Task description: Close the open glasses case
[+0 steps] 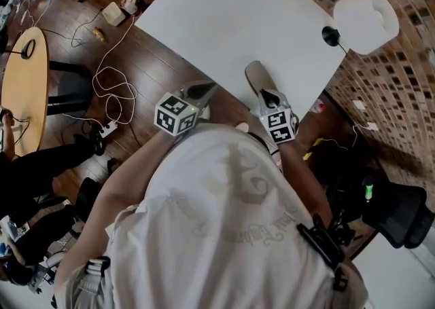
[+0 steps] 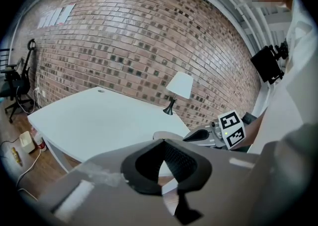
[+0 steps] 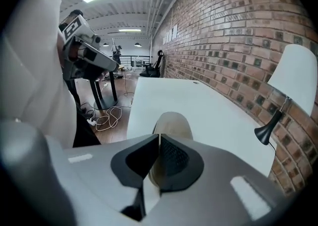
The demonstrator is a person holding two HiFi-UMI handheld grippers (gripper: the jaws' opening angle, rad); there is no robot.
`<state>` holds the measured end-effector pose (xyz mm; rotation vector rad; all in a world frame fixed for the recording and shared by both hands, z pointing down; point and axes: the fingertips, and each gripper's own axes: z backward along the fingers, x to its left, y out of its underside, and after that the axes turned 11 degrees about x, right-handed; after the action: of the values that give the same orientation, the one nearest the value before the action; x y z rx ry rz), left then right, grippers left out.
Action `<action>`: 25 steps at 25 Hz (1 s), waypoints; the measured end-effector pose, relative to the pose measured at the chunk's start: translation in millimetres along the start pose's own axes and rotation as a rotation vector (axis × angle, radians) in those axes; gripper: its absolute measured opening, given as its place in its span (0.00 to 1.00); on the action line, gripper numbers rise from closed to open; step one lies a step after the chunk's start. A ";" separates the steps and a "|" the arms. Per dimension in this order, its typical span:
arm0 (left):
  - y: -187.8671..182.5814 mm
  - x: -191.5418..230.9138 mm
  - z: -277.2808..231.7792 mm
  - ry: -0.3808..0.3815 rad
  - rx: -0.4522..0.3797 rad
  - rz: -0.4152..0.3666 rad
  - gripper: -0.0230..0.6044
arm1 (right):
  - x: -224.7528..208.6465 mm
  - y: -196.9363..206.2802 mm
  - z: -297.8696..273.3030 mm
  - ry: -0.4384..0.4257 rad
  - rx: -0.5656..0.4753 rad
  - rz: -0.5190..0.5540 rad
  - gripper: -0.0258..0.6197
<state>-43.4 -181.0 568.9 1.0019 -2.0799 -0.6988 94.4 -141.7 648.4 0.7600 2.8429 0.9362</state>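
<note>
A tan oval glasses case [image 1: 255,75] lies with its lid down near the front edge of the white table [image 1: 224,15]. My right gripper [image 1: 266,95] is shut, with its tips over the case's near end. In the right gripper view the pads meet at the tip [image 3: 159,136] with nothing between them, and the case [image 3: 173,122] stretches away just beyond; whether they touch it I cannot tell. My left gripper [image 1: 207,87] hovers by the table edge, left of the case, also shut [image 2: 164,141] and empty. From it I see the case [image 2: 168,134] and the right gripper [image 2: 193,136].
A white lamp [image 1: 366,21] stands at the table's far right corner by the brick wall. A round wooden table [image 1: 30,77] and loose cables [image 1: 112,90] are on the floor to the left. A black bag [image 1: 397,216] lies at the right.
</note>
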 end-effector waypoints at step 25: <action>2.3 -16.3 0.4 0.007 0.016 -0.035 0.05 | 2.5 4.3 -6.2 -0.103 -0.043 -0.239 0.06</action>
<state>-37.5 -166.4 564.4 1.0508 -2.0697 -0.6962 92.9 -140.9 656.1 0.4378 2.7357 0.8919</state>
